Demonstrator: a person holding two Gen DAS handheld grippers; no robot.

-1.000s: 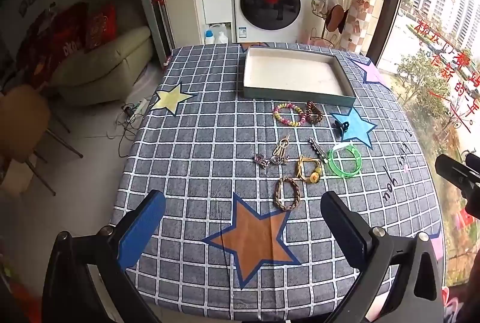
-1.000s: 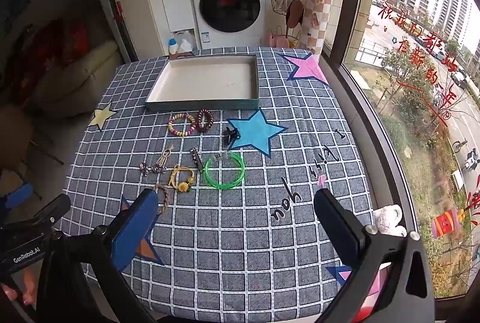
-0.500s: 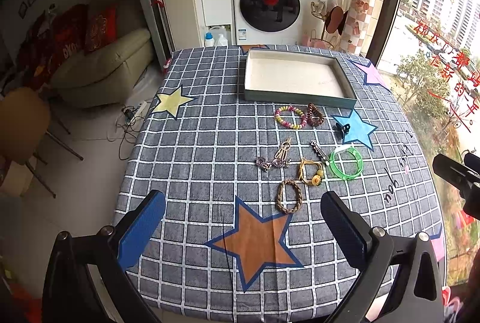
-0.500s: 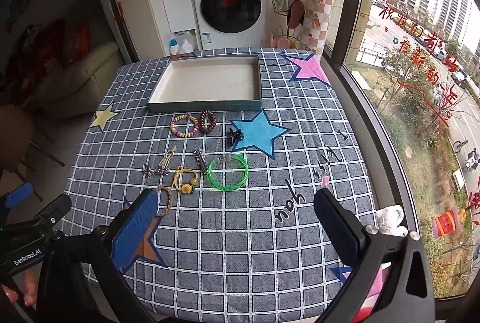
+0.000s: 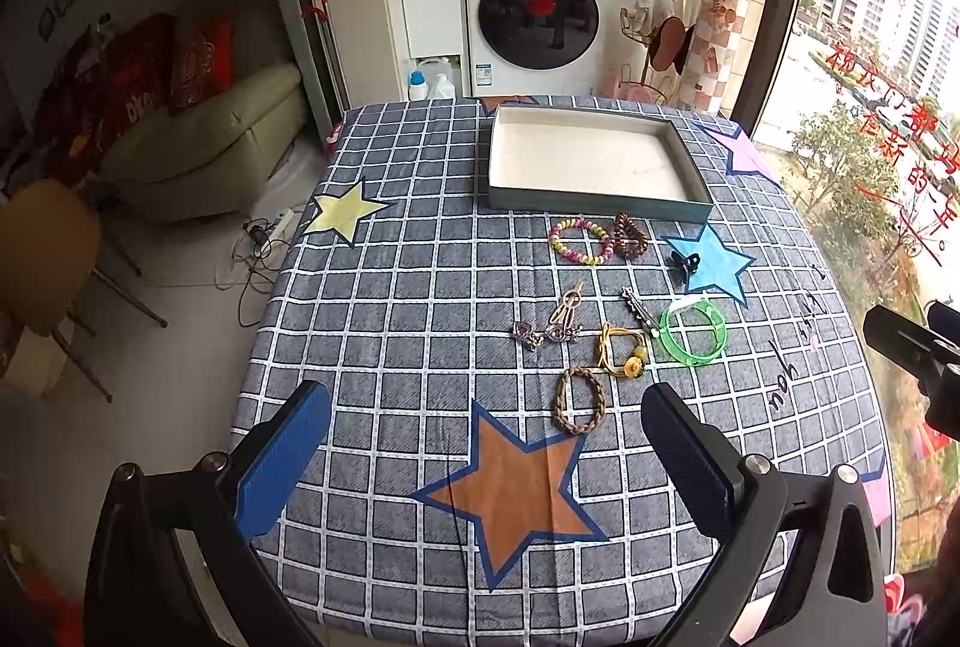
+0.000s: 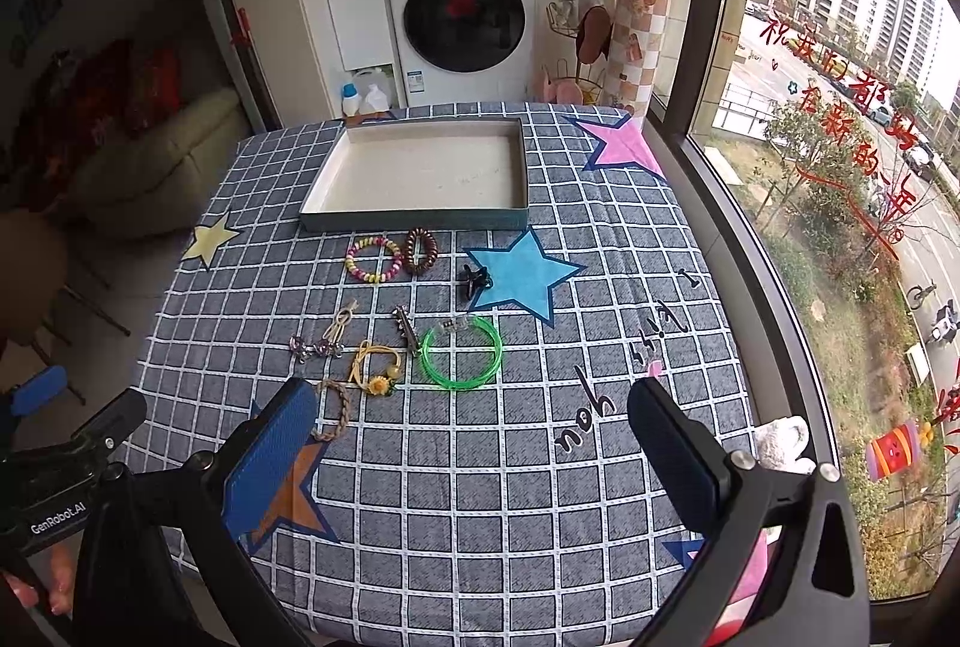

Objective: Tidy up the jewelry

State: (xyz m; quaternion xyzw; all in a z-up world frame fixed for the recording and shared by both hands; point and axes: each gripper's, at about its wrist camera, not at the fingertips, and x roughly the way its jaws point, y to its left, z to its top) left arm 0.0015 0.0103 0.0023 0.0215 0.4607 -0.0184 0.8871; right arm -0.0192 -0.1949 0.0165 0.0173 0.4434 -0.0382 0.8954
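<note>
Above the tablecloth, both tools gape wide, holding nothing.

Daylight from the window, fisheye-bent edges, dim left side

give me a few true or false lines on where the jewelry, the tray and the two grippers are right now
1. The tray holds no jewelry. True.
2. The green bangle lies inside the tray. False: it lies on the tablecloth, nearer the grippers.
3. The left gripper holds the braided bracelet. False: its jaws are open and empty.
4. The right gripper is open. True.
5. The pastel bead bracelet sits beside the brown coil hair tie. True.
</note>
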